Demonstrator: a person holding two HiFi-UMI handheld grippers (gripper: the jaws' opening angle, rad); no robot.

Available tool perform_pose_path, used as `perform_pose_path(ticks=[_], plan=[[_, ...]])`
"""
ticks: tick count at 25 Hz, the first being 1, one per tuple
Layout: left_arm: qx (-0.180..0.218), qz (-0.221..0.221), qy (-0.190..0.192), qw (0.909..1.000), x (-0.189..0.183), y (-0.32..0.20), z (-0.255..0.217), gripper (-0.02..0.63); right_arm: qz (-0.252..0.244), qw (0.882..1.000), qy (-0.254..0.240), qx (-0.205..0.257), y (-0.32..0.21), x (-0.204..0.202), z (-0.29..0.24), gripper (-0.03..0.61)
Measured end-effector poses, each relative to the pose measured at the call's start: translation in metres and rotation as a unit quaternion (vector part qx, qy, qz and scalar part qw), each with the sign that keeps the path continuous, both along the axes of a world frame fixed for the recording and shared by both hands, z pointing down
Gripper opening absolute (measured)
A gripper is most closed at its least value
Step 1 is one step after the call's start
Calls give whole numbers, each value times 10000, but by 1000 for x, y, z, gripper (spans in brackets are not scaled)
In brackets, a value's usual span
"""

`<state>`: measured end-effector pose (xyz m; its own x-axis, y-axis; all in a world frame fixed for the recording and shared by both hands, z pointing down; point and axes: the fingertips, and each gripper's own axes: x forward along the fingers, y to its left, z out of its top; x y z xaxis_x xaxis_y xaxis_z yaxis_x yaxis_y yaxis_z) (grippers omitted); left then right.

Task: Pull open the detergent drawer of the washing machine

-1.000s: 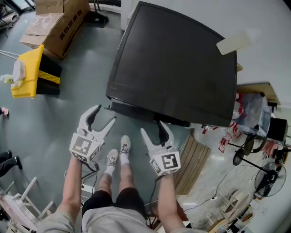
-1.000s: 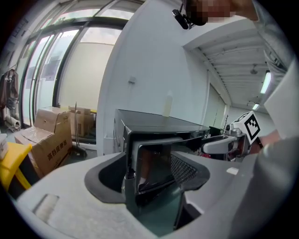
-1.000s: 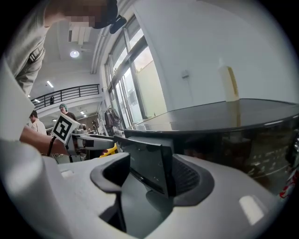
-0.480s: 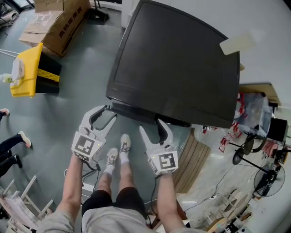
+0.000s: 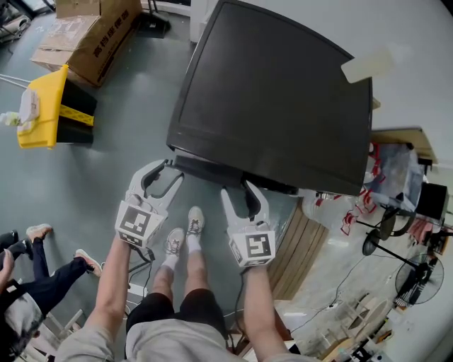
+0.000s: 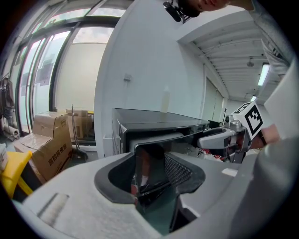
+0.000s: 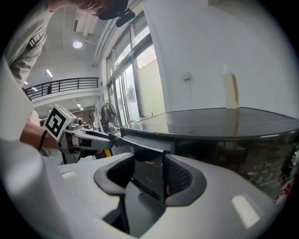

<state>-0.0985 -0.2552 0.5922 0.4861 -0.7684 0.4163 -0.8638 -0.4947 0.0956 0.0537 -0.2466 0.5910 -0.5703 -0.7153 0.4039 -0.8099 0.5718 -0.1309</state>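
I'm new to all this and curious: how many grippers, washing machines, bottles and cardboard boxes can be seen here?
White two-jaw grippers: 2, left and right
Black-topped washing machine: 1
Pale plastic bottle: 1
Brown cardboard boxes: 2
Total: 6

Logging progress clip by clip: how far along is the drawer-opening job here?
Done: both grippers are at the front edge of the washing machine. In hand: the left gripper and right gripper have just been closing, and each now clamps the dark drawer front between its jaws. Left: the pull itself. The drawer front appears close against the machine, so it seems not yet drawn out.
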Motion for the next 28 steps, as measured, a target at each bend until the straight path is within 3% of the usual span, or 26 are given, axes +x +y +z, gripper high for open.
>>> perform_pose_path(ticks=[28], plan=[[-47,99,-217,9997,4,68,-1,199,148,9998,90,-120,70,3,4,202]])
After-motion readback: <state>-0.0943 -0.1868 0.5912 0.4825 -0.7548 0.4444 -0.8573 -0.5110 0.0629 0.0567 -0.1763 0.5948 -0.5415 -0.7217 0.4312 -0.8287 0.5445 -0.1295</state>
